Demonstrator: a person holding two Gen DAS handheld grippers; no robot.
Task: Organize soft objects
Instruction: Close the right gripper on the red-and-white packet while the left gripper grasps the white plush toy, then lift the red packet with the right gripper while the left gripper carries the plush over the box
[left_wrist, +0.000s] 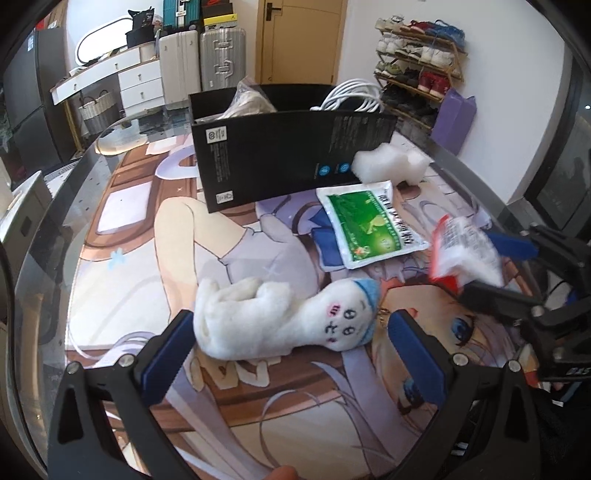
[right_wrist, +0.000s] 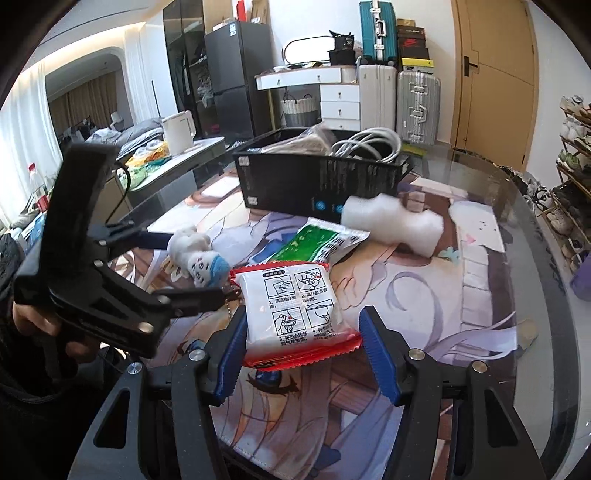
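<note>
Fingers of the left gripper (left_wrist: 290, 341) spread wide around the white plush toy (left_wrist: 280, 321) lying on the tabletop (left_wrist: 92, 184); the right gripper (right_wrist: 303, 354) stands open around the red-edged white packet (right_wrist: 295, 310).

Glass table (right_wrist: 532, 236) with printed mat (right_wrist: 461, 295) and loose items.

Round-edged glass top, mostly covered by an anime-print mat. On the mat: black box (left_wrist: 280, 155) at the far side, open-topped, holding white cable (left_wrist: 354, 98) and a clear bag (left_wrist: 247, 98); white foam block (left_wrist: 391, 162) touching the box's near right corner; green pouch (left_wrist: 369, 225) flat, just in front of the box and foam; white plush (left_wrist: 280, 321) on its side, near the pouch; red-edged white packet (right_wrist: 299, 314) beside the plush, whether it rests on the mat cannot be told.
</note>
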